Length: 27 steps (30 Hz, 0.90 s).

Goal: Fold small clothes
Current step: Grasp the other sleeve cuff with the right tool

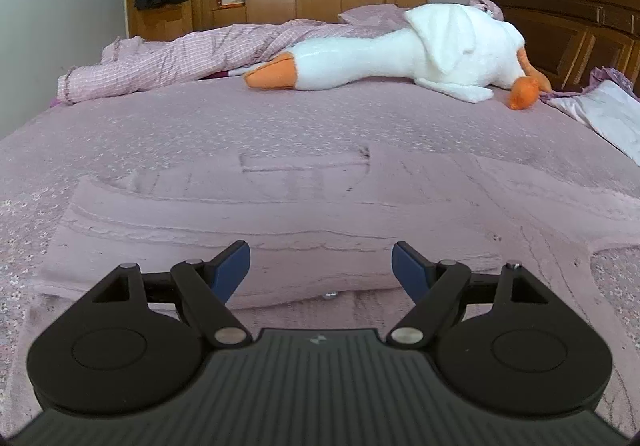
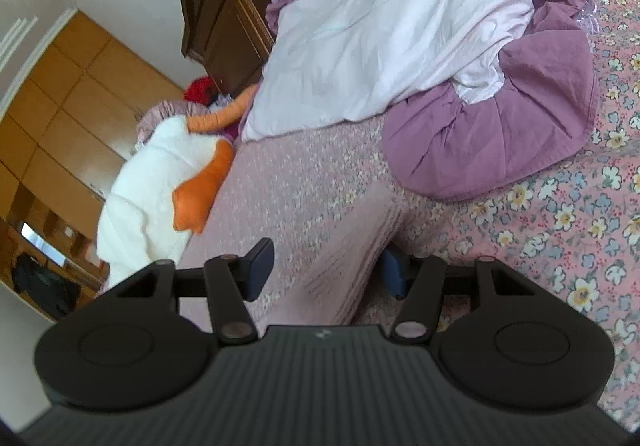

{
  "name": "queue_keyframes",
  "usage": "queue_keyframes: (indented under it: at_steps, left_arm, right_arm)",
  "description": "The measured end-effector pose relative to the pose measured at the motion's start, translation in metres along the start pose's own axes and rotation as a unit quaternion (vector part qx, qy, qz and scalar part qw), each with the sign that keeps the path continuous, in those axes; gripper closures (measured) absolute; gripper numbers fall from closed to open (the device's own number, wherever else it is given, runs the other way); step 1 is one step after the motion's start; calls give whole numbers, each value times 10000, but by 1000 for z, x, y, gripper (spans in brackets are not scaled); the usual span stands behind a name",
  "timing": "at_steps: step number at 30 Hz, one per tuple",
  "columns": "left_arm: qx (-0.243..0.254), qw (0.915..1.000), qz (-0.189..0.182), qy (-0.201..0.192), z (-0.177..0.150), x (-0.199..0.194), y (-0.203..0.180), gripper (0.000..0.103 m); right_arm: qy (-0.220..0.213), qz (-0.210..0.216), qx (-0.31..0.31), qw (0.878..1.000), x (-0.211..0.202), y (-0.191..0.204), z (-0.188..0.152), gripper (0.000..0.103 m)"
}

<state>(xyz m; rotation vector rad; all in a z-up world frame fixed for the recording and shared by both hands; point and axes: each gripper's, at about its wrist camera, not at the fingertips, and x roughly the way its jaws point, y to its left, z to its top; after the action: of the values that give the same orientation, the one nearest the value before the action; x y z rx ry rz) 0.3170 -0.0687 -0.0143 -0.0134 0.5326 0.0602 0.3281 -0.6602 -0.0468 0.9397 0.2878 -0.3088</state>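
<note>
Over the pink garment [image 1: 280, 221], left hand-held gripper [image 1: 321, 266] gapes empty; right hand-held gripper [image 2: 326, 266] straddles a fold.

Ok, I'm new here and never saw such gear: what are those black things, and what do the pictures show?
A person holds a two-finger claw in each hand; each carries a wide-angle camera looking along its fingers. One picture is from the left claw, the other from the right claw. Both are open, gripping nothing. Under the left one a small mauve garment lies flat on the bed. In the right view a ridge of pink cloth rises between the fingers, not pinched. Farther off lie a plush goose and a pillow.
</note>
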Motion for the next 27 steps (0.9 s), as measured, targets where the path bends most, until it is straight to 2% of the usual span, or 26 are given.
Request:
queue_keyframes:
  at_steps: [3, 5, 6, 7, 12, 14, 16, 21, 27]
  left_arm:
    - [-105, 9999, 61, 47, 0, 1, 9, 19]
    - [-163, 9998, 87, 50, -1, 0, 13, 19]
    - [-194, 9998, 98, 47, -1, -1, 15, 19]
    - [-222, 9997, 98, 38, -1, -2, 17, 19]
    - [-475, 9987, 155, 38, -2, -10, 29, 19]
    - [-376, 9992, 97, -59, 2, -17, 34, 19]
    - [-200, 9994, 199, -193, 5, -24, 40, 19]
    - [-298, 9986, 358, -261, 12, -37, 73, 17]
    - [-431, 9971, 567, -263, 8, -52, 116, 16]
  right_arm:
    - [-144, 25, 276, 9995, -3, -8, 0, 63]
    - [-217, 40, 627, 9978, -6, -17, 1, 81]
    - [-227, 20, 733, 9970, -7, -20, 2, 86]
    - [-215, -54, 771, 9968, -7, -24, 2, 94]
    - [-211, 76, 655, 9976, -10, -29, -2, 94]
    - [-248, 25, 494, 9985, -13, -26, -3, 93]
    - [-293, 10, 333, 9990, -17, -20, -2, 93]
    - [-416, 344, -441, 9976, -28, 21, -4, 93]
    - [-346, 673, -1713, 9823, -30, 86, -39, 93]
